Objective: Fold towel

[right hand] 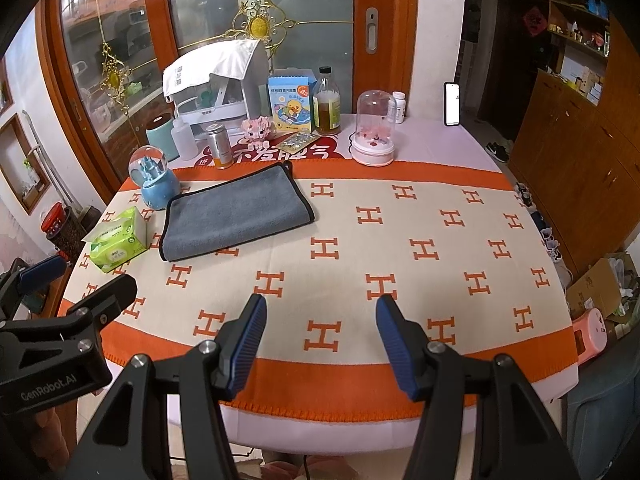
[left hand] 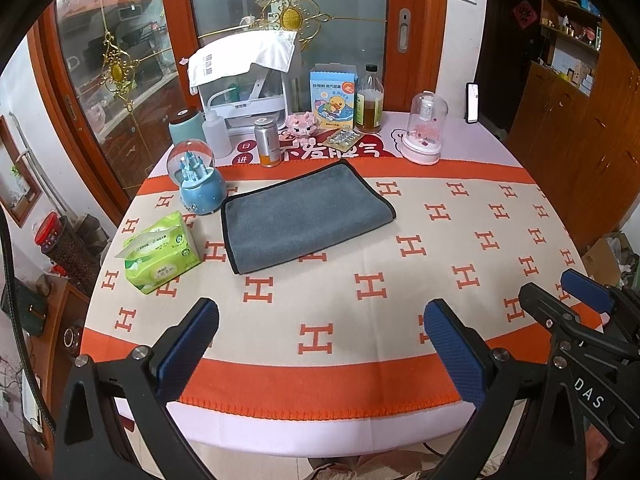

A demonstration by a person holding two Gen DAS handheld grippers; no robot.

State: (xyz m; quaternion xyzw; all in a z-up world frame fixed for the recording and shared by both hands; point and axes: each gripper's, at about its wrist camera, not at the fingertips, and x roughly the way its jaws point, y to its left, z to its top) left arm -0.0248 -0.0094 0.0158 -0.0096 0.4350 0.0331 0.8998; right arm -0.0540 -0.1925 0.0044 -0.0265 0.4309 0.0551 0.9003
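A grey towel [left hand: 306, 216] with a black hem lies folded flat on the table's far left part; it also shows in the right wrist view [right hand: 238, 214]. My left gripper [left hand: 320, 344] is open and empty, held above the table's near orange border, well short of the towel. My right gripper [right hand: 322, 340] is open and empty above the near edge, to the right of the towel. The right gripper shows at the left wrist view's right edge [left hand: 576, 304]. The left gripper shows at the right wrist view's left edge [right hand: 68, 292].
The table [right hand: 360, 424] carries an orange and cream cloth with H marks. A green tissue pack [left hand: 160, 252] and a blue snow globe [left hand: 198, 180] sit left of the towel. Bottles, a can [left hand: 267, 142], a duck box [left hand: 333, 98] and a pink dome [left hand: 426, 128] line the far edge.
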